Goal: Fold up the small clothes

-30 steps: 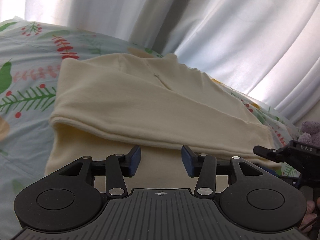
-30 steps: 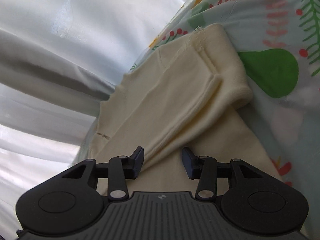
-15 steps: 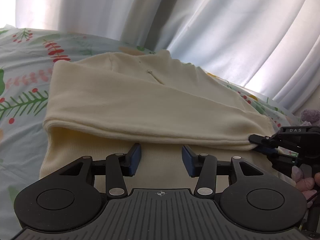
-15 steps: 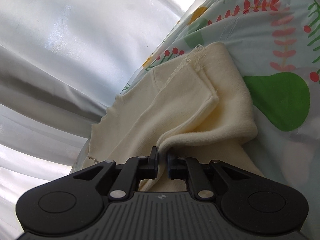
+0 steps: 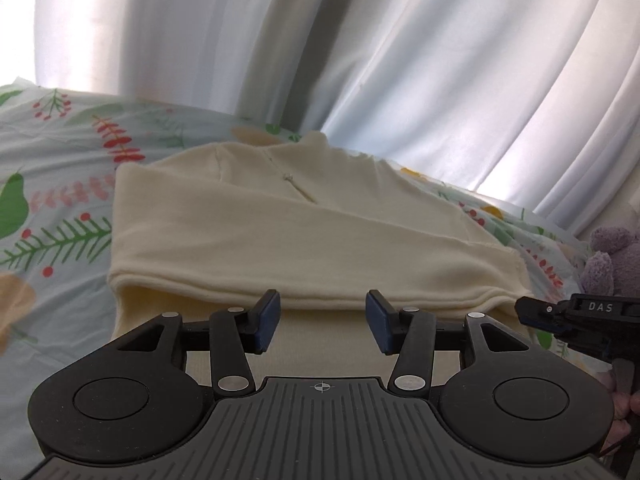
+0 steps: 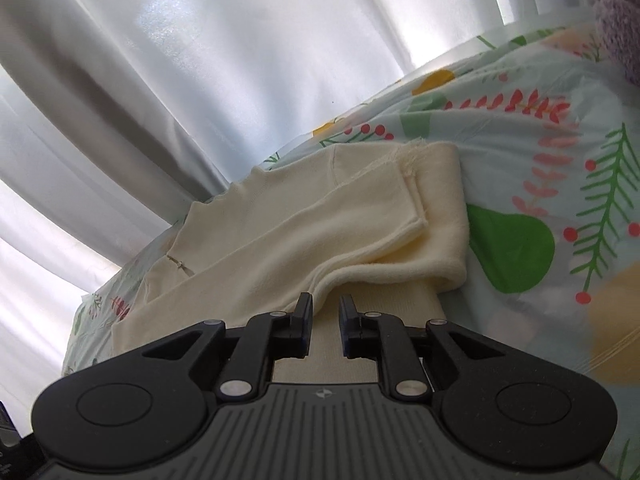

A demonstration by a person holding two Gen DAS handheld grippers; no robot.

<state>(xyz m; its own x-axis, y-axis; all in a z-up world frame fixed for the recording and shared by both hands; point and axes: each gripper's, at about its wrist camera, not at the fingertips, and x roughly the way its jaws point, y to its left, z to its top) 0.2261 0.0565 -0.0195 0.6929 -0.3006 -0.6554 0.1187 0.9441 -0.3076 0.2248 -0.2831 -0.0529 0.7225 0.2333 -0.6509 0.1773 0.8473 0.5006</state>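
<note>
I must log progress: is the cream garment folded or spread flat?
Folded: the cream garment shows a doubled upper layer lying over its lower part.

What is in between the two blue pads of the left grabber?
Only cream cloth shows behind the gap. The left grabber is open and its pads pinch nothing; in the left wrist view the cream top lies flat beyond them.

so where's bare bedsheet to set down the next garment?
Free: floral bedsheet left of the cream top, and the strip between its far edge and the curtain. Crowded: right side, by the purple plush toy and right tongs.
</note>
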